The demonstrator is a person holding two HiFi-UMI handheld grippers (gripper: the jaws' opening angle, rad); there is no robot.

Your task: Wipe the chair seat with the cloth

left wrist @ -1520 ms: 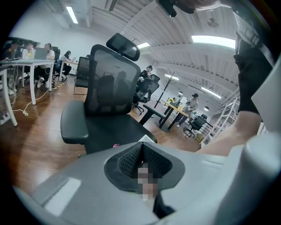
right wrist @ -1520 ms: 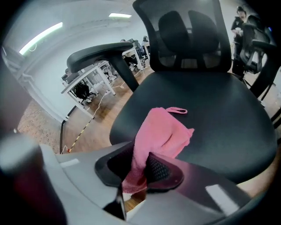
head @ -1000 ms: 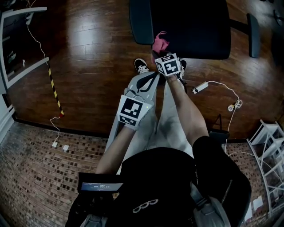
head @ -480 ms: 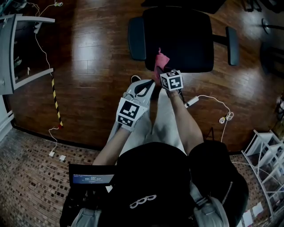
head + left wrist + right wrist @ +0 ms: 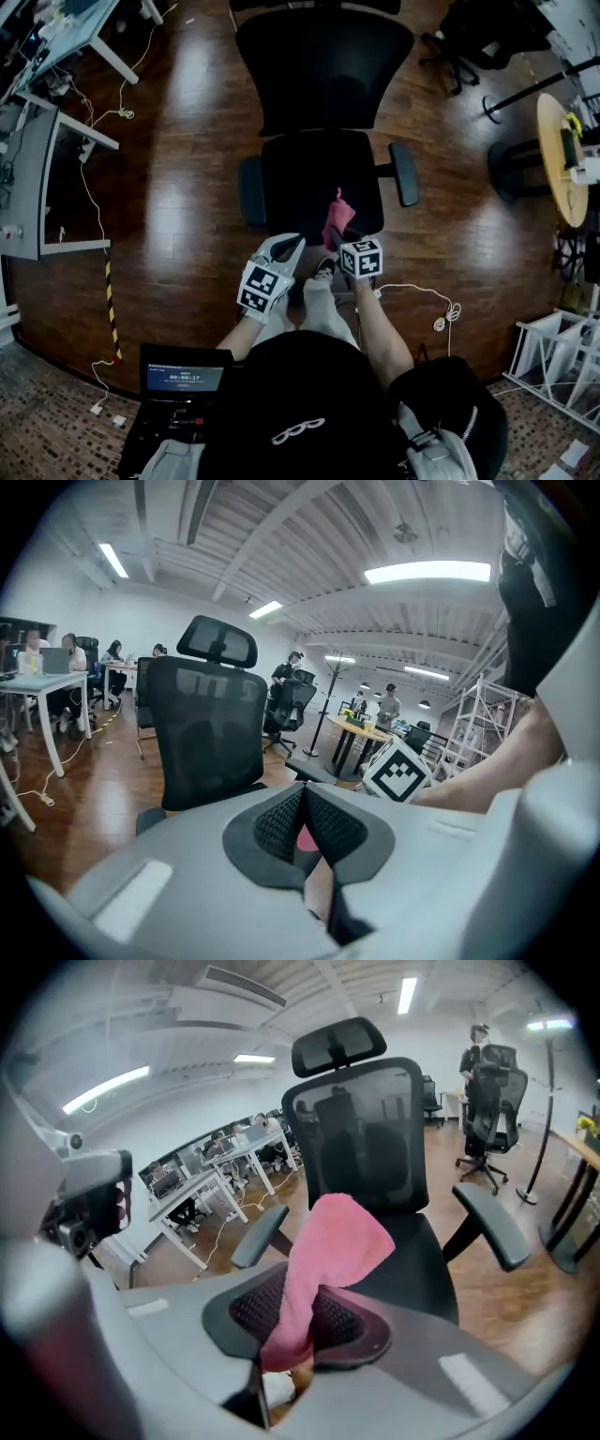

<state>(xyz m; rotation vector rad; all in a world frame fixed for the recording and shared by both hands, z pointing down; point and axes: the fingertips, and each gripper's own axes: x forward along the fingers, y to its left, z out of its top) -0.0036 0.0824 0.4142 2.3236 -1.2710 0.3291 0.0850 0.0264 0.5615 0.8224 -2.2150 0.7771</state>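
Note:
A black mesh office chair stands before me, its seat low and its backrest upright. My right gripper is shut on a pink cloth, which sticks up between its jaws just in front of the seat's near edge. The pink cloth shows over that edge in the head view. My left gripper is held beside it to the left, jaws shut with nothing between them, short of the chair. The right gripper's marker cube shows in the left gripper view.
Armrests flank the seat. A white cable lies on the wooden floor at right. Desks stand at left, a round table and another chair at right. A laptop sits at my lower left. People sit at desks in the distance.
My head has drawn back and up, so the whole chair now shows instead of only the seat. Both grippers stay close together at the seat's near edge, the right still holding the cloth.

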